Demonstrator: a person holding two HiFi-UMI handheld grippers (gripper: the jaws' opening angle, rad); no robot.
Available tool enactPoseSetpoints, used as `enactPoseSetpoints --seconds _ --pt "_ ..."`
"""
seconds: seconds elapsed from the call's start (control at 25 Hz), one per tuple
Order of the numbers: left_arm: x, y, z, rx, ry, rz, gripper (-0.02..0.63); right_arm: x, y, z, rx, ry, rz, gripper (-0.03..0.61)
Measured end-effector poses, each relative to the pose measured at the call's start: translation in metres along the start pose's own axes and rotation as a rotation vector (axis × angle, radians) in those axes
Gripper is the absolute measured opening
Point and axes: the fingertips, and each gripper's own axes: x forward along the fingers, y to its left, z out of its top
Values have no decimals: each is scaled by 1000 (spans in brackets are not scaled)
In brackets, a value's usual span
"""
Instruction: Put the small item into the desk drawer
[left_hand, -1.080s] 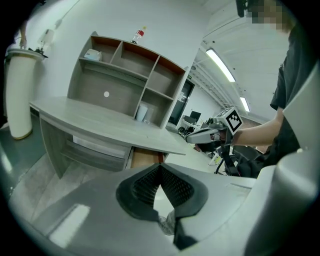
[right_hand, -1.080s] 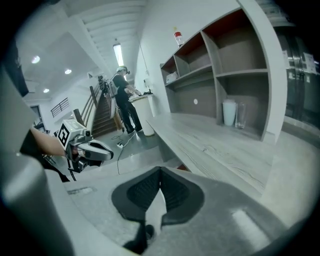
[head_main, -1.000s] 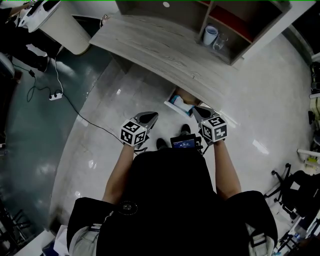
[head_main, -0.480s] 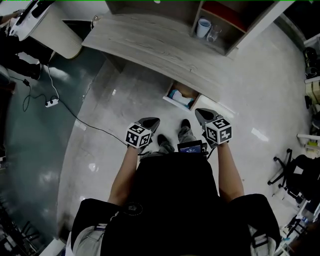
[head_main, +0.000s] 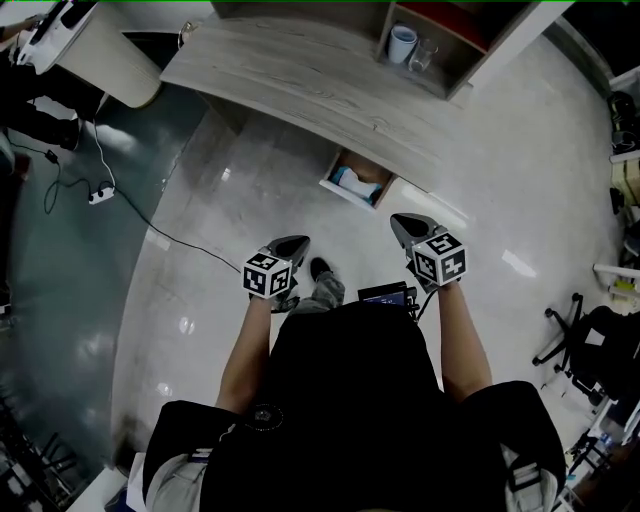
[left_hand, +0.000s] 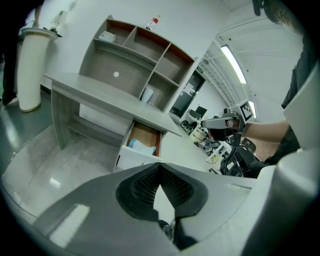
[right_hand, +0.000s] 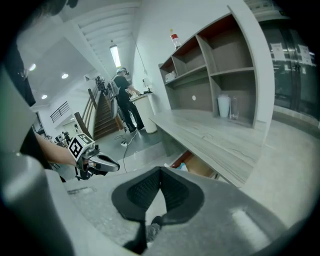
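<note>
The desk drawer (head_main: 343, 194) stands pulled out under the grey wooden desk (head_main: 300, 80), and a pale blue item (head_main: 352, 181) lies inside it. In the left gripper view the drawer (left_hand: 131, 157) shows ahead with the blue item (left_hand: 141, 146) in it. My left gripper (head_main: 300, 241) is shut and holds nothing. It hangs over the floor, well short of the drawer. My right gripper (head_main: 397, 221) is also shut and empty, just right of the drawer's front. Both jaw pairs meet in their own views, the left gripper (left_hand: 160, 167) and the right gripper (right_hand: 161, 172).
A white cup (head_main: 402, 42) and a glass (head_main: 424, 55) stand in the shelf unit on the desk. A cable with a power strip (head_main: 100, 195) crosses the floor at left. An office chair (head_main: 590, 360) stands at right. A person (right_hand: 125, 100) stands at a far counter.
I have stepped back from the desk. Both grippers have drawn away from the open drawer, which now lies farther ahead. Both stay shut.
</note>
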Motion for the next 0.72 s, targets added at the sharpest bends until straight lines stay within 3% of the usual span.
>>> enactPoseSetpoints --seconds 0.28,0.44,0.72 --pt "-1 -36 6 -86 -168 64 0 -30 -5 -26 -45 -4 40 2" --pt "10 -80 2 -63 -196 39 0 -54 -13 -47 -33 -21 45 2" --pt "20 -136 -27 -30 -188 63 0 -95 -20 -84 -29 -44 60 2"
